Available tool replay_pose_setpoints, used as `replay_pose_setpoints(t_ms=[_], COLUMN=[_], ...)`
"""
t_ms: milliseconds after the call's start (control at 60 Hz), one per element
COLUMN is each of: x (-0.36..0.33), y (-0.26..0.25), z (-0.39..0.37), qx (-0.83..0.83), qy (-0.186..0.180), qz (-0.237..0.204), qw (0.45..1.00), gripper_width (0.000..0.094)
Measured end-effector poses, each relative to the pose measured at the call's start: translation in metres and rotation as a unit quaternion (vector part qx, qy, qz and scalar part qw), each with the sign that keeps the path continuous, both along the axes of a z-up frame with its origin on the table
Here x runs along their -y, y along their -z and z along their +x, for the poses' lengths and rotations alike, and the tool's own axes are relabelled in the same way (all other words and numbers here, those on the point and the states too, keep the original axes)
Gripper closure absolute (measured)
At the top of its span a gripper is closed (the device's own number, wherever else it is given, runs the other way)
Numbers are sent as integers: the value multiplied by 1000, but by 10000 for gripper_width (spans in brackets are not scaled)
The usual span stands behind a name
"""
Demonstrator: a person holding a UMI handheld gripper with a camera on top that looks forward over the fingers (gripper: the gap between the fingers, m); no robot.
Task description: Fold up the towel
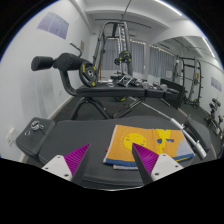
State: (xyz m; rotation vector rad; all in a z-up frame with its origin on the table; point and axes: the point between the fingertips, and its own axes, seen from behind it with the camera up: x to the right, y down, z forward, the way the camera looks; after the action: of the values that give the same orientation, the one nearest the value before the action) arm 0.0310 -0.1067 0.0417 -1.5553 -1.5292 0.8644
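Note:
An orange and yellow towel (142,142) with blue patches lies flat on a dark grey table (85,135), just ahead of my right finger and reaching to the right. My gripper (110,158) hovers above the table's near edge. Its fingers are open, with purple pads (73,157) on their inner faces and nothing between them. The towel's near left corner lies beside the right fingertip (146,155).
A white bag (36,134) with a dark logo lies on the table to the left. Beyond the table stand gym machines (112,60), a black bench (65,68) and weight racks (190,85) in a white-walled room.

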Motion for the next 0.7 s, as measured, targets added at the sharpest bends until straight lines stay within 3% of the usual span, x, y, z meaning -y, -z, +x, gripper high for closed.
replay_pose_setpoints(t_ms=[183, 233, 300, 350, 367, 450, 550, 700], x=[-27, -27, -35, -40, -43, -31, -5, -28], y=[66, 66, 67, 66, 65, 61, 41, -25], z=[-49, -54, -55, -57, -57, -52, -46, -35], qx=[51, 33, 29, 27, 25, 30, 24, -17], qy=[18, 11, 7, 7, 10, -15, -55, -68], qz=[7, -10, 19, 46, 54, 56, 7, -19], qw=[999, 999, 999, 999, 998, 998, 998, 997], gripper_width=[76, 131, 477, 863, 899, 910, 917, 914])
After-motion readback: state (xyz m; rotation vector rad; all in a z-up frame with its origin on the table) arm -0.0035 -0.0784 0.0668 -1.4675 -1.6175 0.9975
